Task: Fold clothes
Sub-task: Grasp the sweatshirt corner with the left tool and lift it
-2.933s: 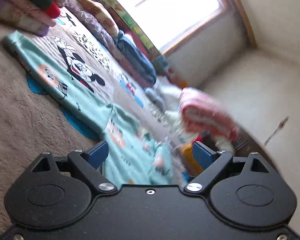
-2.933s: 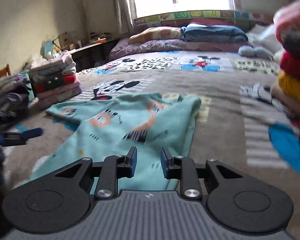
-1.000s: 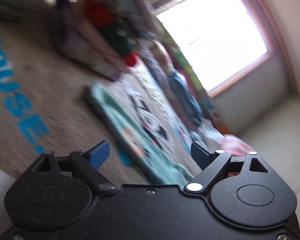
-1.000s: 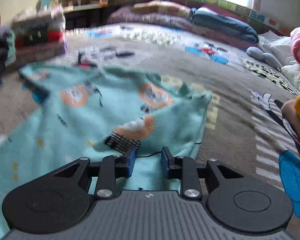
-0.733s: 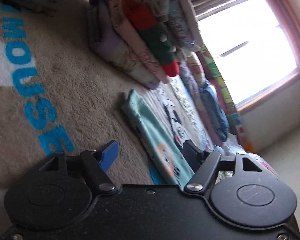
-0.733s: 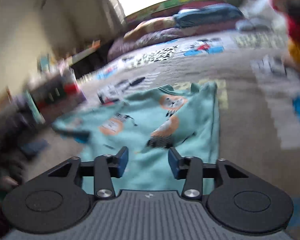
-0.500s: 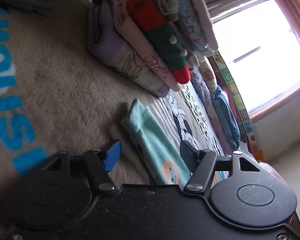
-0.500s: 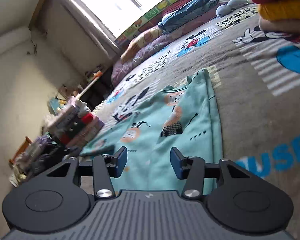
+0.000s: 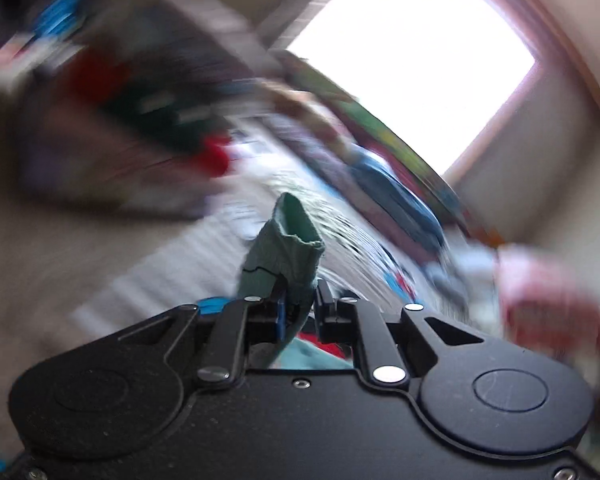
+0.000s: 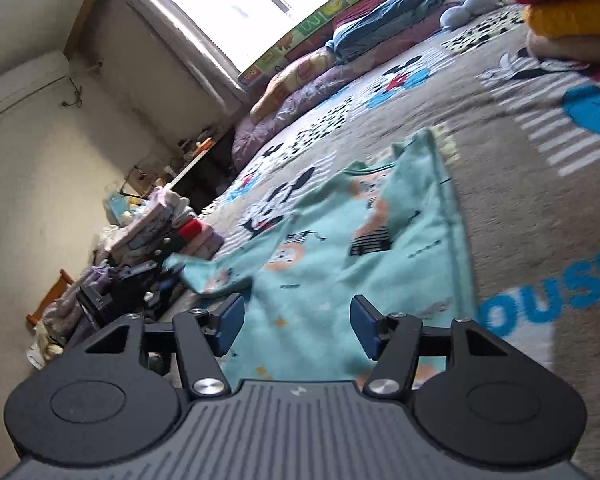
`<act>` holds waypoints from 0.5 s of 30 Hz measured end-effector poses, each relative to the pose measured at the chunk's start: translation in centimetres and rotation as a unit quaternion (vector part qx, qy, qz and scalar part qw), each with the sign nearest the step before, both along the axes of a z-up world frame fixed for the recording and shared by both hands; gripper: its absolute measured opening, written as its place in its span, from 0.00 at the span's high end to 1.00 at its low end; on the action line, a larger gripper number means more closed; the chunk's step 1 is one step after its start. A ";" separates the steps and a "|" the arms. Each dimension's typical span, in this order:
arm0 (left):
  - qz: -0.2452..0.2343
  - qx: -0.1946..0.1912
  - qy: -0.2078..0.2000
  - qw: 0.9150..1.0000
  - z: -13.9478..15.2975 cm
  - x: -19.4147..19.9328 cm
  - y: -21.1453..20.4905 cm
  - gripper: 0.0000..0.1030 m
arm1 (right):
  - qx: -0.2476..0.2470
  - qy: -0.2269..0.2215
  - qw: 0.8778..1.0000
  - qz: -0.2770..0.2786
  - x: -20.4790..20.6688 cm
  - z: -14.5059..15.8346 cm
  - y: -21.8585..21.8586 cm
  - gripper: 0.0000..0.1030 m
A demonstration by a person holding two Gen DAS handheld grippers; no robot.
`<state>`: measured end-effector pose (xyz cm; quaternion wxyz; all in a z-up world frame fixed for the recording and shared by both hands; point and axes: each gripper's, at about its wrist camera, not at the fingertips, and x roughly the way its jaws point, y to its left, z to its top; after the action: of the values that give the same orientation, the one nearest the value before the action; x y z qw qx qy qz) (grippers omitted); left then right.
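Observation:
A teal children's top (image 10: 340,248) with orange animal prints lies spread on the Mickey Mouse blanket (image 10: 520,160). My left gripper (image 9: 300,308) has its jaws closing, and the top's sleeve cuff (image 9: 292,248) is pinched between them and sticks up past the tips. The right wrist view shows that gripper (image 10: 156,276) at the far left, lifting the sleeve end (image 10: 196,268) off the blanket. My right gripper (image 10: 296,324) hovers low over the near hem. Its jaws are opening and nothing is between the blue pads (image 10: 230,322).
A stack of folded clothes (image 10: 168,224) stands at the left behind the sleeve. Pillows and a blue quilt (image 10: 380,36) line the far side under the window. A red and yellow pile of clothes (image 10: 572,20) sits at the right. The left wrist view is heavily blurred.
The left gripper reached the sleeve end, shut on it and swung up with it. The right gripper's jaws widened, and it rolled and slid along the near hem.

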<state>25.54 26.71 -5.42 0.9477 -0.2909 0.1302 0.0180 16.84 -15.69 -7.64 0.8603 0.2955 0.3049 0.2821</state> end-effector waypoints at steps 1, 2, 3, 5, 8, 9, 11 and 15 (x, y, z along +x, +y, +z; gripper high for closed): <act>-0.022 0.039 -0.002 0.999 0.4 0.2 -1.5 0.89 | 0.004 0.000 1.000 0.003 0.1 0.1 0.4 0.42; -0.045 0.067 -0.002 0.997 0.6 0.4 -2.8 0.89 | 0.010 0.000 1.000 0.008 0.4 0.2 0.8 0.42; -0.064 0.095 -0.001 0.993 0.7 0.5 -4.0 0.90 | 0.015 0.000 1.000 0.011 0.6 0.3 1.2 0.43; -0.105 0.160 0.006 0.981 0.7 0.7 -6.6 0.90 | 0.026 0.000 1.000 0.013 1.1 0.5 2.2 0.43; -0.162 0.229 0.024 0.960 -0.1 0.9 -9.8 0.89 | 0.042 0.000 0.999 0.012 2.2 0.7 3.6 0.43; -0.186 0.239 0.040 0.952 -0.6 1.2 -10.5 0.89 | 0.050 0.003 0.999 0.009 2.6 0.6 3.9 0.43; -0.230 0.252 0.066 0.938 -1.6 1.4 -11.5 0.74 | 0.072 0.014 0.997 0.001 3.8 0.4 4.8 0.43; -0.292 0.229 0.051 0.927 -1.4 -0.3 -10.7 0.42 | 0.080 0.064 0.995 -0.017 7.1 -1.0 7.0 0.43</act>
<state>25.28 16.00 -6.87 0.9441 -0.0139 0.2495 -0.2152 23.89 -8.66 -8.65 0.8173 0.3859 0.3307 0.2715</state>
